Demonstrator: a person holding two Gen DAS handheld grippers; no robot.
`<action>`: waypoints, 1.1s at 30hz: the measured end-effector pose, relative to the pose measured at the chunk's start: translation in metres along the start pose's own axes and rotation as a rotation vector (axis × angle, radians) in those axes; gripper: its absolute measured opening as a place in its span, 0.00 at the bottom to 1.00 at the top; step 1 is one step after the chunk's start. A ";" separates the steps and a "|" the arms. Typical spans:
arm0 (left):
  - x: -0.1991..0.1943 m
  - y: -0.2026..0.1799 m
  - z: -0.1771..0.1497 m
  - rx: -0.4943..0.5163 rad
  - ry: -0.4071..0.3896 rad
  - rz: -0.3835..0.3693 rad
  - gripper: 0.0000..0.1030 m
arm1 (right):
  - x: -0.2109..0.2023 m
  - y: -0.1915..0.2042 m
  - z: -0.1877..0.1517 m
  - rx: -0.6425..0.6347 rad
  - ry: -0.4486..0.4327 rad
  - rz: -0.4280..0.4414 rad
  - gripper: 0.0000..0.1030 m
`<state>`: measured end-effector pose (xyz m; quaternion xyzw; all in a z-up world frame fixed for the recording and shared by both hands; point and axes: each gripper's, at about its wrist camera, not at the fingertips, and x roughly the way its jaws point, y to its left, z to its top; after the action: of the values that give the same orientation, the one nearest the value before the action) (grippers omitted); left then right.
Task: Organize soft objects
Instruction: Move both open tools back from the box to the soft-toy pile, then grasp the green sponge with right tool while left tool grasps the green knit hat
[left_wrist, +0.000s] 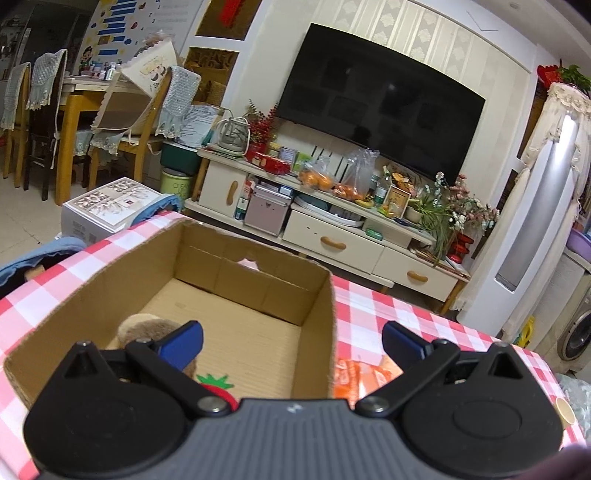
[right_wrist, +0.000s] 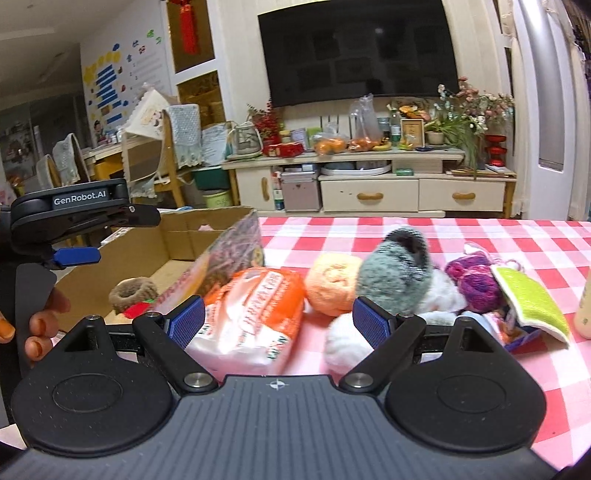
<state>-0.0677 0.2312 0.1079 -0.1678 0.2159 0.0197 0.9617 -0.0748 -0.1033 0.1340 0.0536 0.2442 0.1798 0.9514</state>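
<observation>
**Cardboard box takes the soft things, one by one**

Brown fuzzy plush (left_wrist: 147, 328) and a red felt strawberry (left_wrist: 216, 387) lie in the open corrugated cardboard box (left_wrist: 110, 280), which serves as the collecting bin. Beside it on the red-checked desk (right_wrist: 461, 236) wait an orange-and-white plastic packet (right_wrist: 251, 314), peach yarn ball (right_wrist: 332, 282), grey-green yarn ball (right_wrist: 395, 273) and purple yarn (right_wrist: 476, 284). The left gripper (left_wrist: 291, 343) hovers over the box, jaws wide, empty. The right gripper (right_wrist: 279, 317), also wide and empty, straddles the packet, probably next.

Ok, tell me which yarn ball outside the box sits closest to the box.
The peach-orange yarn ball, just right of the orange-and-white packet. The grey-green and purple ones lie farther right, away from the cardboard box.
</observation>
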 end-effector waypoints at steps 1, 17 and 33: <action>0.000 -0.003 -0.001 0.003 0.001 -0.003 0.99 | 0.000 -0.002 0.000 0.005 -0.004 -0.005 1.00; 0.002 -0.048 -0.018 0.114 0.015 -0.079 0.99 | -0.011 -0.005 -0.010 0.079 -0.037 -0.099 1.00; 0.007 -0.099 -0.038 0.243 0.045 -0.141 0.99 | -0.017 -0.042 -0.023 0.321 -0.047 -0.185 1.00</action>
<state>-0.0660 0.1250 0.1039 -0.0654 0.2257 -0.0778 0.9689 -0.0864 -0.1477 0.1132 0.1863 0.2512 0.0490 0.9486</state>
